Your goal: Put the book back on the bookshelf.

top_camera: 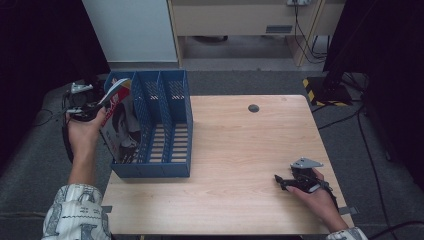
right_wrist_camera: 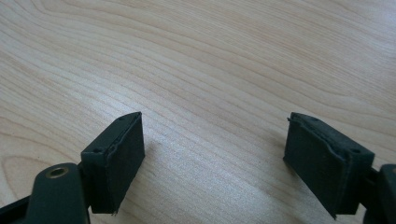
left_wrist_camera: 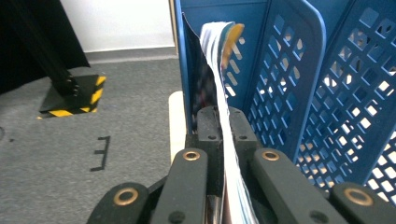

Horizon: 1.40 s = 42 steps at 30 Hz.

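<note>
Left gripper (left_wrist_camera: 223, 123) clenched on magazine (left_wrist_camera: 219, 56) edge, at leftmost slot of blue file rack (top_camera: 165, 125). Right gripper (right_wrist_camera: 215, 163) released, jaws wide, over bare table (top_camera: 240, 150), near right.

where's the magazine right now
In the high view the magazine stands in the leftmost slot of the blue file rack at the table's left edge, its top edge pinched in the left gripper.

I could read no word anywhere; the magazine (top_camera: 116, 107) my left claw (top_camera: 85, 111) pinched carried red lettering (too blurred to make out), and the floor bore a black E-like mark (left_wrist_camera: 102, 153).
</note>
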Each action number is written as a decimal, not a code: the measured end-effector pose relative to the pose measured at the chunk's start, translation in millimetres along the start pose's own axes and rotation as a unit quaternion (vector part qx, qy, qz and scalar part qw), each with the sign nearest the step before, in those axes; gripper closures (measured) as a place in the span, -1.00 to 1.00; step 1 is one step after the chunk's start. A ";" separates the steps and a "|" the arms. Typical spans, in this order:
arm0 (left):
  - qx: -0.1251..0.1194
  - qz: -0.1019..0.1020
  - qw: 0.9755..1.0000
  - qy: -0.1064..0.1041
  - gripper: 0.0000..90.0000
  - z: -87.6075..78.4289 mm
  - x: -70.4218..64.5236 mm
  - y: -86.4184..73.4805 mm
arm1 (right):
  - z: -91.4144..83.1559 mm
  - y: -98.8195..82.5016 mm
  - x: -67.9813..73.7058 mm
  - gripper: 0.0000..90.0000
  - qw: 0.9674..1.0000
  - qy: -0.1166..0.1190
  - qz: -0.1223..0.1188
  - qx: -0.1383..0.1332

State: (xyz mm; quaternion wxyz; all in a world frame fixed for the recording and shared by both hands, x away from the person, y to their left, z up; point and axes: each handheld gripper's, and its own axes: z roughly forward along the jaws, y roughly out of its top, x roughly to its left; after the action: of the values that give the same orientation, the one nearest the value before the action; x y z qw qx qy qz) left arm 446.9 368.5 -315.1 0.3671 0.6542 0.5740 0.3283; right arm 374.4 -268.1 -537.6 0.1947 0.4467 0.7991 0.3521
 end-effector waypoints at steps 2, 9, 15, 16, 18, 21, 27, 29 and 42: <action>-0.018 -0.003 1.000 -0.003 0.92 -4.4 0.8 -1.6 | 0.0 0.0 0.0 -0.55 1.000 0.000 0.000 0.000; -0.055 -0.003 0.998 -0.009 0.92 -10.9 2.9 -5.1 | 0.0 0.0 0.1 -0.55 1.000 0.000 0.000 0.000; -0.076 -0.001 0.997 0.003 0.92 -14.0 -0.9 -3.8 | 0.0 0.1 0.1 -0.55 1.000 0.000 0.000 0.000; -0.079 0.001 0.997 0.004 0.92 -13.8 -1.9 -3.6 | 0.0 0.1 0.1 -0.55 1.000 0.000 0.000 0.001; -0.084 0.002 0.996 0.005 0.92 -13.0 -3.9 -3.3 | 0.0 0.1 0.2 -0.55 1.000 0.000 0.000 0.001; -0.098 -0.002 0.995 0.003 0.92 -10.8 -6.3 -4.7 | 0.0 0.1 0.0 -0.55 1.000 0.000 -0.001 0.000; -0.119 -0.014 0.993 -0.006 0.92 -4.9 -8.7 -13.2 | 0.1 0.1 0.0 -0.55 1.000 0.000 -0.001 0.000; -0.122 -0.020 0.992 -0.007 0.92 -3.5 -7.9 -15.7 | 0.1 0.1 0.0 -0.55 1.000 0.000 -0.001 0.000; -0.125 -0.013 0.992 -0.003 0.92 1.0 -10.2 -22.2 | 0.1 0.2 0.0 -0.55 1.000 0.000 -0.001 0.000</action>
State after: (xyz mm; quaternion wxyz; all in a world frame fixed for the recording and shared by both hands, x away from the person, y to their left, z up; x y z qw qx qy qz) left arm 435.1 359.8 -334.8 0.4523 0.5964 0.5358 0.3907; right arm 374.6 -268.0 -537.5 0.1948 0.4456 0.7998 0.3518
